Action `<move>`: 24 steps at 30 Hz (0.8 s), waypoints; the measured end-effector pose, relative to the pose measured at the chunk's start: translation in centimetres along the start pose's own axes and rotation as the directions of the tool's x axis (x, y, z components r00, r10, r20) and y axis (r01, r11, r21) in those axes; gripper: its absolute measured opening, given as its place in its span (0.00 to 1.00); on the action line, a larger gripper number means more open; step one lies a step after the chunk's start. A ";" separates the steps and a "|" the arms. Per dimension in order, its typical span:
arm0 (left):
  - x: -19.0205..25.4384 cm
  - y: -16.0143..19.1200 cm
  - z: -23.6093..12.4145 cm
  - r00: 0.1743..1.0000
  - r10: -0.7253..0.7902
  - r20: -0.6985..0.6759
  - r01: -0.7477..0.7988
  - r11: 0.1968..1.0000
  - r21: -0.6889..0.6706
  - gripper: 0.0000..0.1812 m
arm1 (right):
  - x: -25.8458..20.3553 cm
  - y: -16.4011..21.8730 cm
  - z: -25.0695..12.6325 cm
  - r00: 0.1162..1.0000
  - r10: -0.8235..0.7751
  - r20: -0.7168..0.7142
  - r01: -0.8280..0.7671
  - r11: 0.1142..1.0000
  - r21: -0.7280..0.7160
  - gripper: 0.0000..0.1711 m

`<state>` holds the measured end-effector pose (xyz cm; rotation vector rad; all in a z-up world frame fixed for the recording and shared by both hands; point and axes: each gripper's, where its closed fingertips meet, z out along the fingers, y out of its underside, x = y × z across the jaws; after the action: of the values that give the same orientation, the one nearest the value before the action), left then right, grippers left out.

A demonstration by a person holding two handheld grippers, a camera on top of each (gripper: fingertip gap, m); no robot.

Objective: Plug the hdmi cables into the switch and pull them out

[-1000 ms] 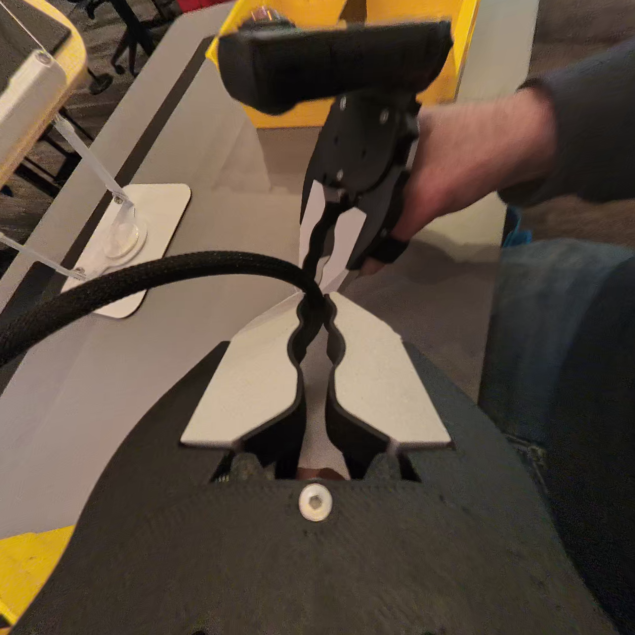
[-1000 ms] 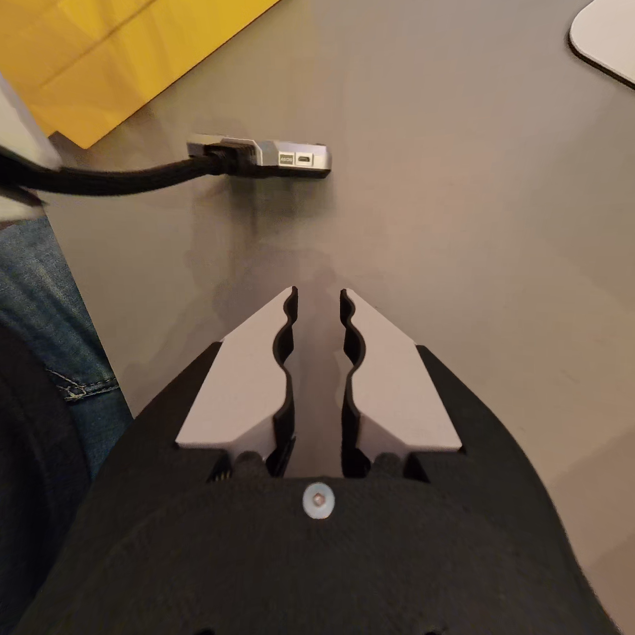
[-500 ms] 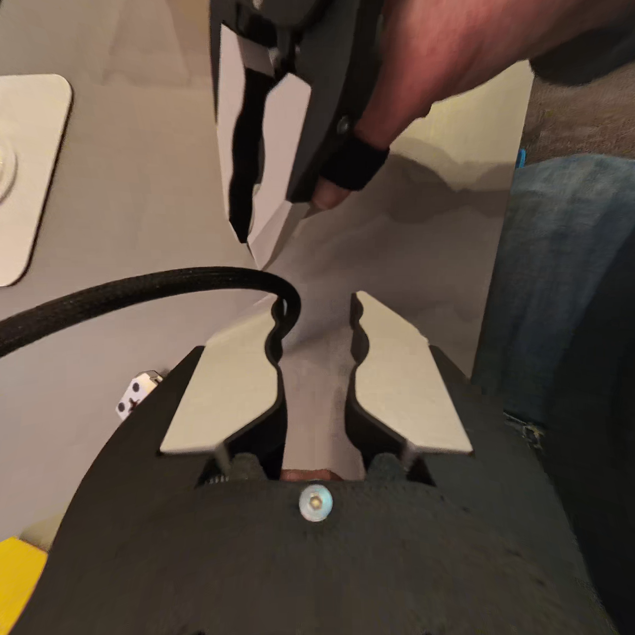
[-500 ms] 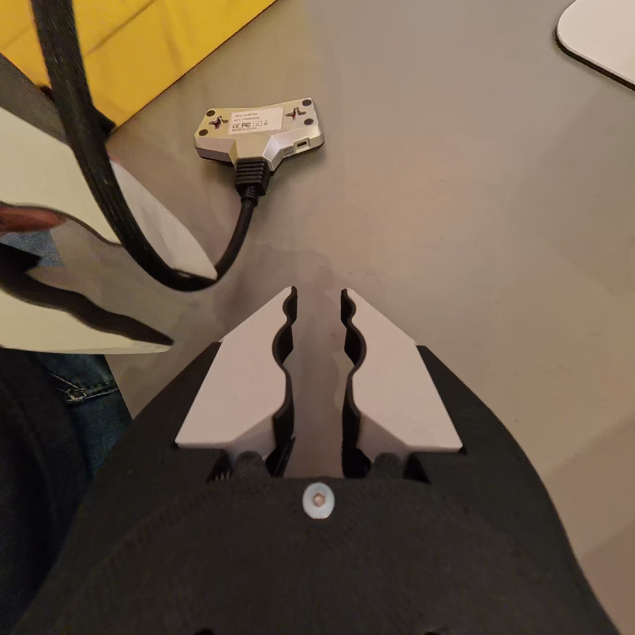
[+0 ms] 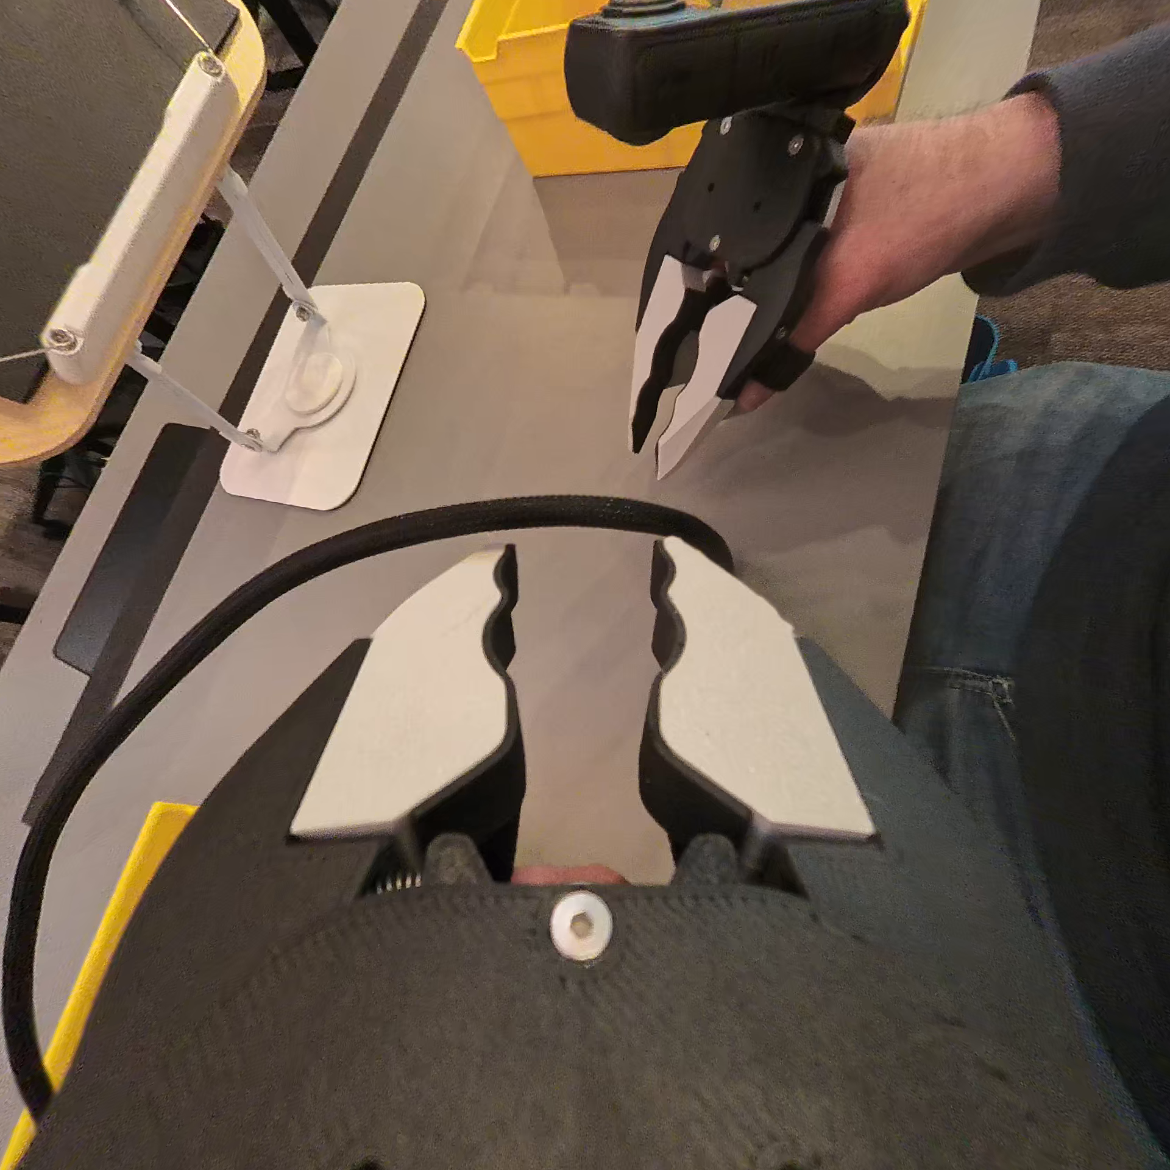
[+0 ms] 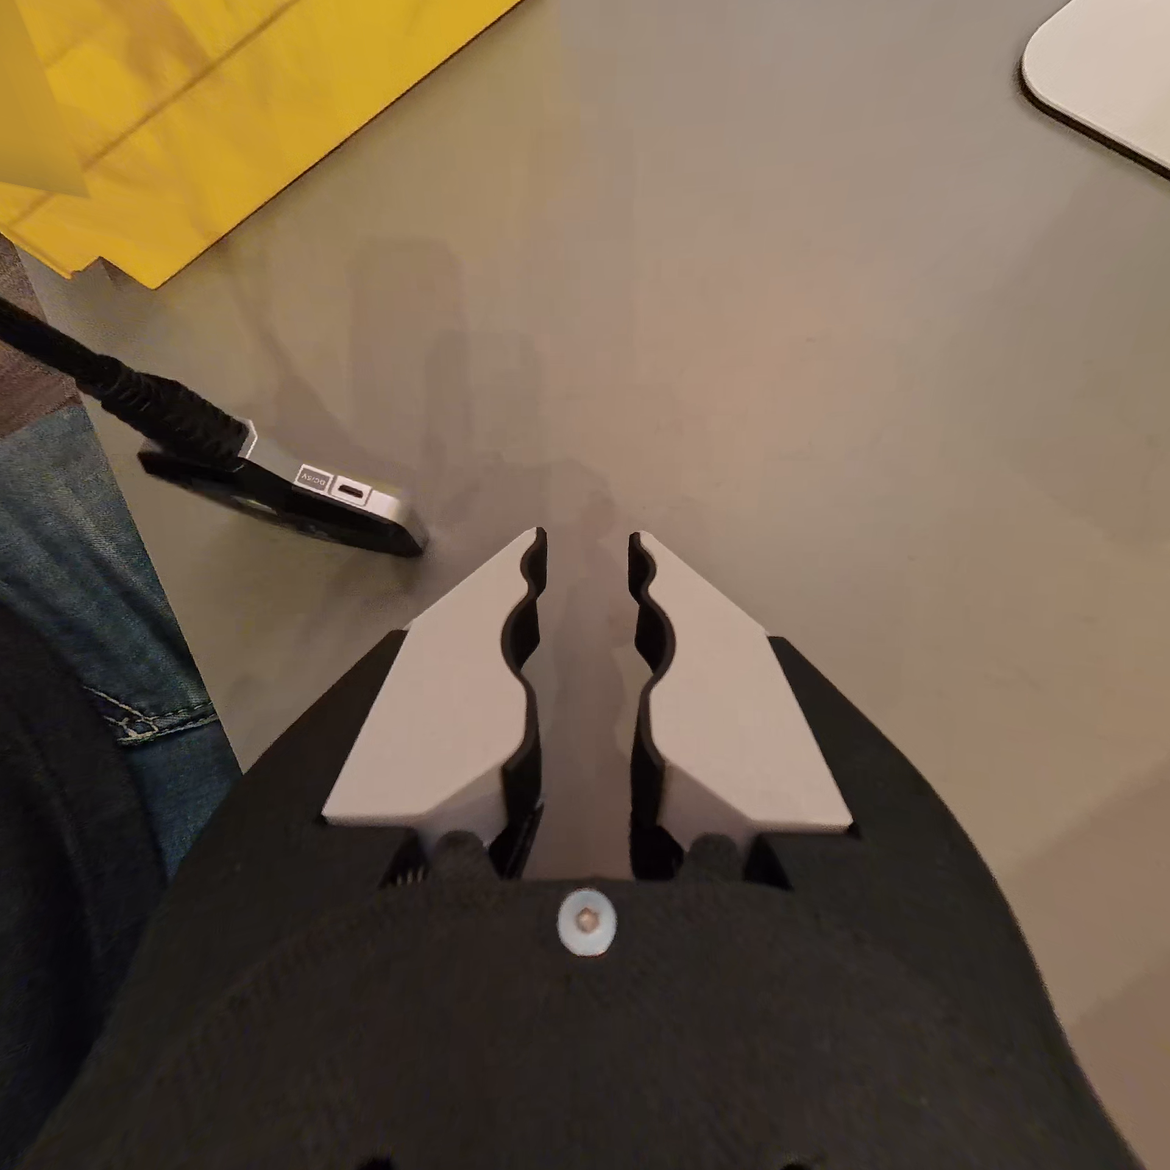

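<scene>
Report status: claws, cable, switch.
Left claw open, empty; right claw open, empty. Cable arcs past left claw's tips, joined to switch on table. Nothing blocking.

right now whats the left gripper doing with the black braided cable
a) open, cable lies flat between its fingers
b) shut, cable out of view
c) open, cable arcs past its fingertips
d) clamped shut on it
c: the left gripper shows bare table between its spread fingers, and the black braided cable curves just beyond the tips, ungripped.
</scene>
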<state>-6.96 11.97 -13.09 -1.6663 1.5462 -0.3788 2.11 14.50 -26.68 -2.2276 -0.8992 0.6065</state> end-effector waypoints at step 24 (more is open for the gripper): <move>6.9 4.4 10.6 0.966 0.259 0.018 -0.239 0.914 -0.328 0.00 | 0.0 0.1 0.0 1.000 -0.005 0.001 0.005 1.000 -0.008 0.14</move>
<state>-1.20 9.63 -24.95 -1.6734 1.8221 0.0669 2.14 14.45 -26.81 -2.2313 -0.9086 0.6025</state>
